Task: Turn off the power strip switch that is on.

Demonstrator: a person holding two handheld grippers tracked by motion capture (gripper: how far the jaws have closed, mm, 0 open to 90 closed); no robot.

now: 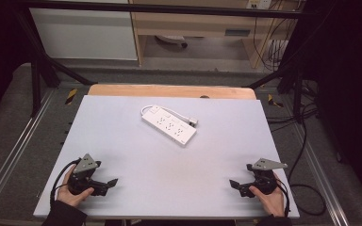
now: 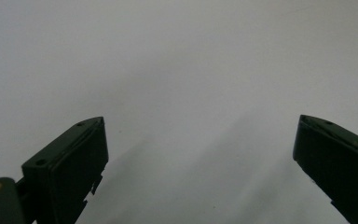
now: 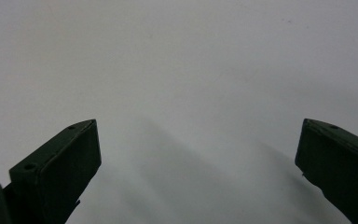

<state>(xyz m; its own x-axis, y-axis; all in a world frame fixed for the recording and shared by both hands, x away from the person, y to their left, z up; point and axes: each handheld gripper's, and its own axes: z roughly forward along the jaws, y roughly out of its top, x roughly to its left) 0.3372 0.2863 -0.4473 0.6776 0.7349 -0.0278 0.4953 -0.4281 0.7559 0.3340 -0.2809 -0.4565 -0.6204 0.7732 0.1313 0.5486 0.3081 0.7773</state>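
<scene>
We hold two black grippers: our left gripper (image 1: 107, 184) and right gripper (image 1: 236, 185) each carry a grey three-cornered plate, blocky screw-holed jaws (a brass ring beside the left's) and a black trailing cable; dark sleeves.

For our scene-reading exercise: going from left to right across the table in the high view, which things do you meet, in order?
left gripper in the person's left hand → white power strip with its plug → right gripper in the right hand, all on the grey table.
</scene>
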